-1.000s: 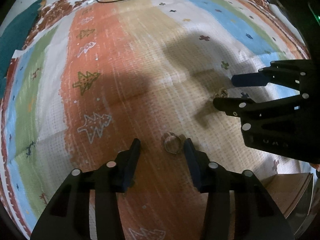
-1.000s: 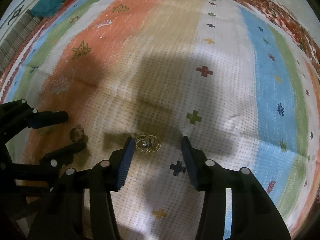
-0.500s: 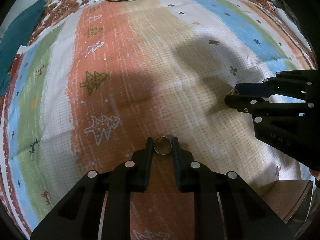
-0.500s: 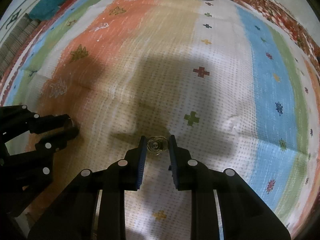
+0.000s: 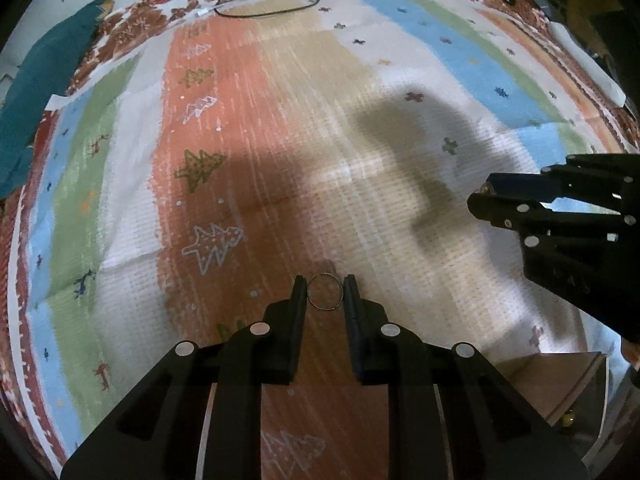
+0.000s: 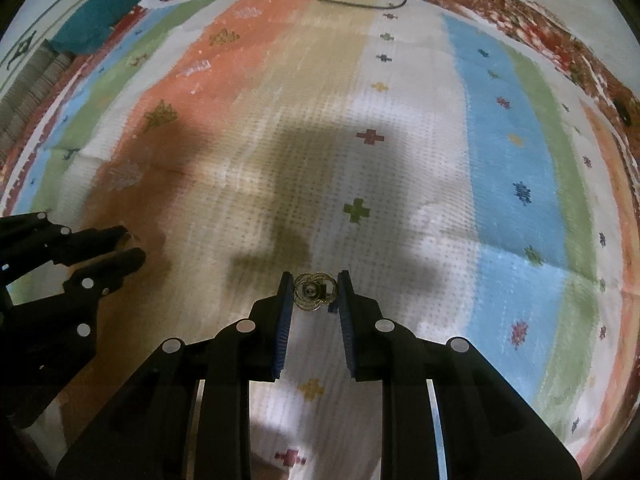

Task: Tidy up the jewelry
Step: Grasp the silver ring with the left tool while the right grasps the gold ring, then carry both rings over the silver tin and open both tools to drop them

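Both grippers are loaded at once here. The left gripper (image 5: 325, 294) has its fingers drawn in close around a ring (image 5: 325, 291), a plain thin wire hoop, silvery, standing on edge with its open face toward the camera. Both finger pads touch its rim, one on each side, so the squeeze runs straight across the hoop.

Over on the right, the right gripper (image 6: 314, 292) pinches an ornament (image 6: 314, 292), brassy gold, made of looped wire with a small round centre. Fingers nearly closed, and it sits right at the tips, wider than it is tall, lying crosswise between the ribbed blue pads (image 6: 283, 322).

Underneath is a woven cloth (image 5: 304, 128) in orange, tan, white, blue and green stripes, stitched with little trees and crosses, soft and creased. Whether either piece is clear of the cloth is hard to say.

A wooden box (image 5: 560, 384) shows low at the right edge of the left view, just under the right gripper's side. My guess is that's the destination, and the right gripper is nearer to it. With such slim grips at the very tips, either piece could twist or slip out.
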`<state>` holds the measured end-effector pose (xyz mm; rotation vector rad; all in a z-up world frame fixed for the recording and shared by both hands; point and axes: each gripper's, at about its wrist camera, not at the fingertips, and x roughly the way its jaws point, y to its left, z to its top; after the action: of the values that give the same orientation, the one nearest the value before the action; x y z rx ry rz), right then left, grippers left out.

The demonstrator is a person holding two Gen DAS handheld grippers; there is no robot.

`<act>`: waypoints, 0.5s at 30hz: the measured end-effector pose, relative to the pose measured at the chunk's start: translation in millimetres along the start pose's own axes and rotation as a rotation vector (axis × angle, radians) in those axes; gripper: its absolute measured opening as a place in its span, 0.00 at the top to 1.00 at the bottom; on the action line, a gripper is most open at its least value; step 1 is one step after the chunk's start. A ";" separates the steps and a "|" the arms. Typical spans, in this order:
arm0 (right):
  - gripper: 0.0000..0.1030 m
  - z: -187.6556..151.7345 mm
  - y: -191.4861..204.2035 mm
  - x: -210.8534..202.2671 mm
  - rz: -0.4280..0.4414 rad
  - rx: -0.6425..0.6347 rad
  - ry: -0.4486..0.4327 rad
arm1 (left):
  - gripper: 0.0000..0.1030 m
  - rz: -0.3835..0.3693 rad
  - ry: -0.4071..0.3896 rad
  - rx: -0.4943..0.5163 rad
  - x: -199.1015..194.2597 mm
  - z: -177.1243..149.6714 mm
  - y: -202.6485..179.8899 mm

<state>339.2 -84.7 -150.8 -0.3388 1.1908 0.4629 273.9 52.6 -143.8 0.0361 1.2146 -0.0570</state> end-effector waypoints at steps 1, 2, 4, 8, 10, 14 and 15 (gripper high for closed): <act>0.78 -1.7 -0.5 -4.0 0.003 0.007 -0.006 | 0.82 0.004 -0.001 -0.005 -2.4 -0.1 -1.0; 0.78 -2.9 -1.5 -8.3 0.006 0.016 -0.014 | 0.82 0.009 -0.002 -0.013 -5.0 -0.6 -2.2; 0.78 -5.5 -2.7 -14.0 0.006 0.027 -0.025 | 0.82 0.014 -0.004 -0.029 -9.0 -2.0 -3.7; 0.78 -12.6 -5.8 -23.1 0.003 0.043 -0.037 | 0.82 0.007 -0.024 -0.047 -19.2 -4.9 -7.4; 0.78 -15.6 -7.5 -29.3 0.001 0.045 -0.046 | 0.82 0.008 -0.036 -0.049 -25.8 -5.4 -10.8; 0.78 -21.3 -8.6 -39.2 0.001 0.052 -0.059 | 0.82 0.015 -0.058 -0.076 -39.2 -7.0 -12.1; 0.78 -23.1 -8.1 -40.9 0.003 0.053 -0.060 | 0.82 0.019 -0.060 -0.086 -41.7 -6.9 -11.8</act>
<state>312.6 -109.7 -120.1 -0.2755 1.1431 0.4404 252.2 42.3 -107.1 -0.0288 1.1559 0.0101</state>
